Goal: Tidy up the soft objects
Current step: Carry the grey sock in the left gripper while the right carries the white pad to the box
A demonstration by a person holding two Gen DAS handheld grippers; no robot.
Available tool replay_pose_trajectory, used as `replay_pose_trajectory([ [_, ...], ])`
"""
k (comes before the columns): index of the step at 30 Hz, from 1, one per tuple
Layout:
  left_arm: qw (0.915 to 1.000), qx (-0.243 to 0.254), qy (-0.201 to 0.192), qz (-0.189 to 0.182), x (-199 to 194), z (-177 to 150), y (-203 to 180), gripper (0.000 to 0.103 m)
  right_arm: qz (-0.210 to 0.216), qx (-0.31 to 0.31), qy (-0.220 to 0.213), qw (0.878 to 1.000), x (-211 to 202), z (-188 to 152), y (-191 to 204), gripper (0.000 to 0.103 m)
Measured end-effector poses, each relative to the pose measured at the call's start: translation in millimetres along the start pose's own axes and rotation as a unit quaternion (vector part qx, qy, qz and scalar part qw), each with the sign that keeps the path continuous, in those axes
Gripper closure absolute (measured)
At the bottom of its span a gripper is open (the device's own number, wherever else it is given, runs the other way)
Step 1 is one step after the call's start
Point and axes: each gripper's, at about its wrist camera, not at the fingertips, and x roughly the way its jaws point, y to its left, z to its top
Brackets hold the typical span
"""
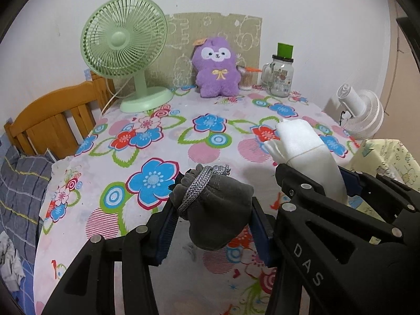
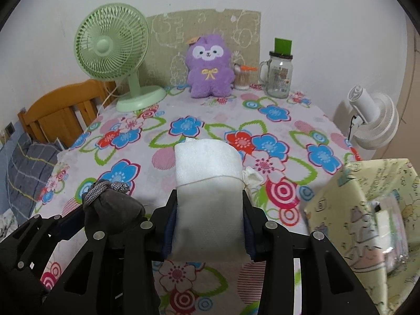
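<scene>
Soft even indoor light; fisheye-curved, dark-vignetted edges.

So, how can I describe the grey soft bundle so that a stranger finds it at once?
Start at the flowered tablecloth and come to its near edge. There the left tool grips the dark grey bundle, tied with a silver-grey braided cord. The white foam roll beside it is pale and tied with thin string.

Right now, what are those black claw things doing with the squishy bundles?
A person is holding two grippers above the flowery table. The left gripper squeezes a grey pouch tied with grey cord. The right gripper squeezes a white foam bundle tied with string. Both are lifted off the table. A yellow patterned box sits on the right. The purple plush toy waits at the back.
</scene>
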Motion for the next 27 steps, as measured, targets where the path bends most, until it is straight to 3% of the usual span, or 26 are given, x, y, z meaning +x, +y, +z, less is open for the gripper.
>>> replay_pose_trajectory([
  [27, 0.9957, 0.011, -0.092, 0.003, -88.2, 1.1, -49.4, 0.049, 0.010, 0.003, -0.094, 0.996, -104.9, -4.7, -38.6, 0.058],
])
